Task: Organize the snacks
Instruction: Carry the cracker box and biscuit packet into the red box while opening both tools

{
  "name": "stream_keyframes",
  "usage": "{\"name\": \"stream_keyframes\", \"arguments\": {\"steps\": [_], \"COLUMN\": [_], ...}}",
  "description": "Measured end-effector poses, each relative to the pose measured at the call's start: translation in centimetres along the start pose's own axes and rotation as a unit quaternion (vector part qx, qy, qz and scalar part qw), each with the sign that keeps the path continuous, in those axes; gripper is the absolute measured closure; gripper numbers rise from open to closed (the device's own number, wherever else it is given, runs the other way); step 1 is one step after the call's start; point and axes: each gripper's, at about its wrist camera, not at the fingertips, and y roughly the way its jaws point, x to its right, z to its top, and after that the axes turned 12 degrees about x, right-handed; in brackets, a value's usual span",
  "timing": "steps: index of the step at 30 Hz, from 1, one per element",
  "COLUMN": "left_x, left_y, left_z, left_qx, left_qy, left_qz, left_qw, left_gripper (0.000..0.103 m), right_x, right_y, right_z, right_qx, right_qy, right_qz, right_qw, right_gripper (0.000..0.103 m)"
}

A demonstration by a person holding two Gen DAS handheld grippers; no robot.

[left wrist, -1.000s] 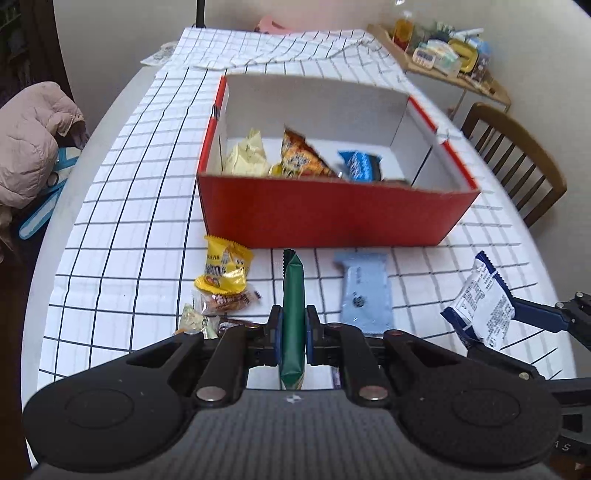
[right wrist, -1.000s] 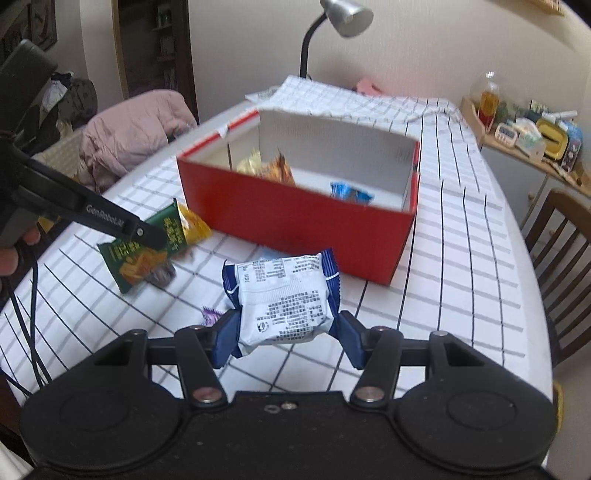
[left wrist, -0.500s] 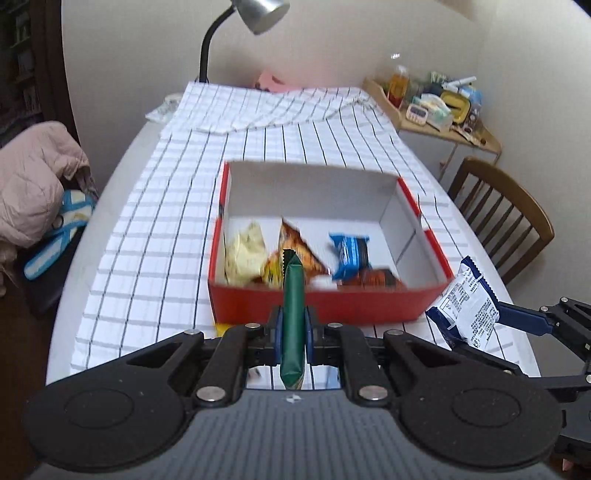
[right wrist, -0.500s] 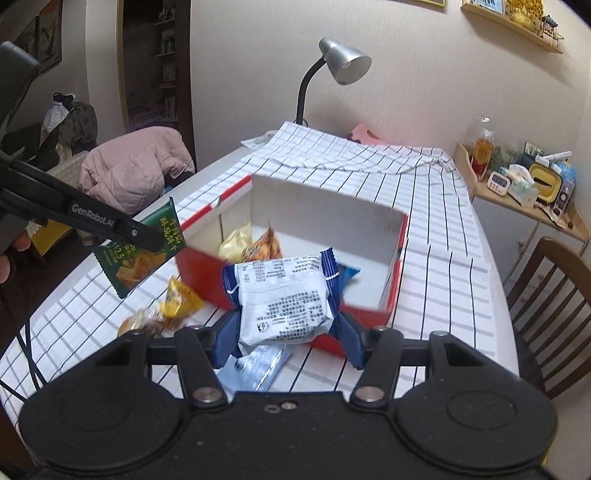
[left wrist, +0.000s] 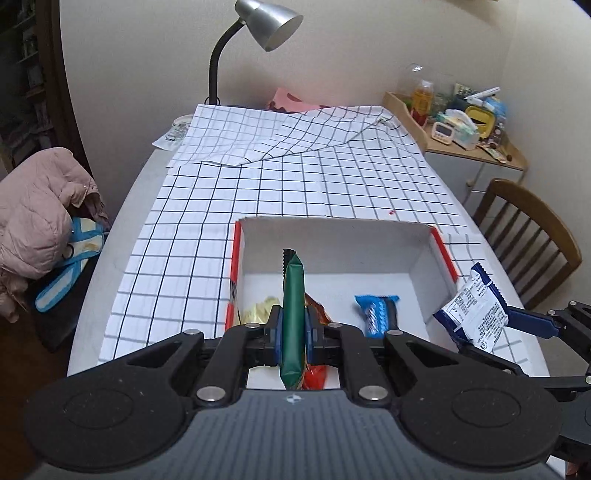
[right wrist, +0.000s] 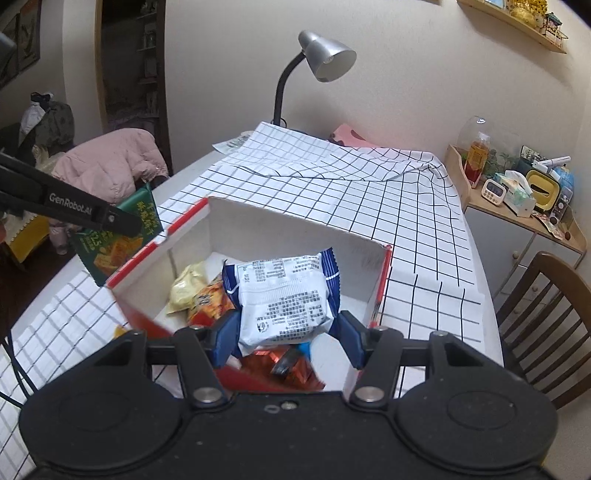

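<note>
My left gripper (left wrist: 293, 334) is shut on a green snack packet (left wrist: 293, 295), held edge-on above the near left part of the red box (left wrist: 441, 247). It also shows in the right wrist view (right wrist: 114, 232). My right gripper (right wrist: 284, 341) is shut on a white-and-blue snack packet (right wrist: 284, 299), held over the box's near right side (right wrist: 384, 273). The same packet shows in the left wrist view (left wrist: 472, 306). Inside the box lie a yellow packet (right wrist: 186, 284), an orange packet (right wrist: 208, 299), a blue packet (left wrist: 376, 310) and a red packet (right wrist: 284, 365).
The box stands on a white checked tablecloth (left wrist: 303, 184). A desk lamp (left wrist: 258, 33) stands at the table's far end. A wooden chair (left wrist: 528, 229) and a cluttered side cabinet (left wrist: 469, 125) are on the right. A pink jacket (left wrist: 37, 206) lies at the left.
Both grippers have risen from table height and moved forward over the red box, each still holding its packet. The loose snacks on the cloth in front of the box have dropped out of view.
</note>
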Motion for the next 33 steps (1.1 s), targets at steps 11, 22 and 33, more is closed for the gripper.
{"name": "stream_keyframes", "arguments": {"steps": [11, 22, 33], "left_x": [0.4, 0.6, 0.6], "left_y": [6.9, 11.5, 13.5], "left_z": [0.6, -0.5, -1.6], "left_qx": [-0.044, -0.089, -0.132], "left_qy": [0.023, 0.041, 0.049], "left_qz": [0.009, 0.019, 0.014], "left_qw": [0.9987, 0.9951, 0.99], "left_gripper": [0.092, 0.092, 0.092], "right_x": [1.2, 0.0, -0.4], "right_y": [7.4, 12.6, 14.2], "right_z": [-0.3, -1.6, -2.6], "right_qx": [-0.058, -0.115, -0.146], "right_qy": [0.005, -0.017, -0.013], "right_qz": [0.003, 0.013, 0.017], "right_qw": [0.998, 0.993, 0.989], "right_gripper": [0.046, 0.046, 0.045]}}
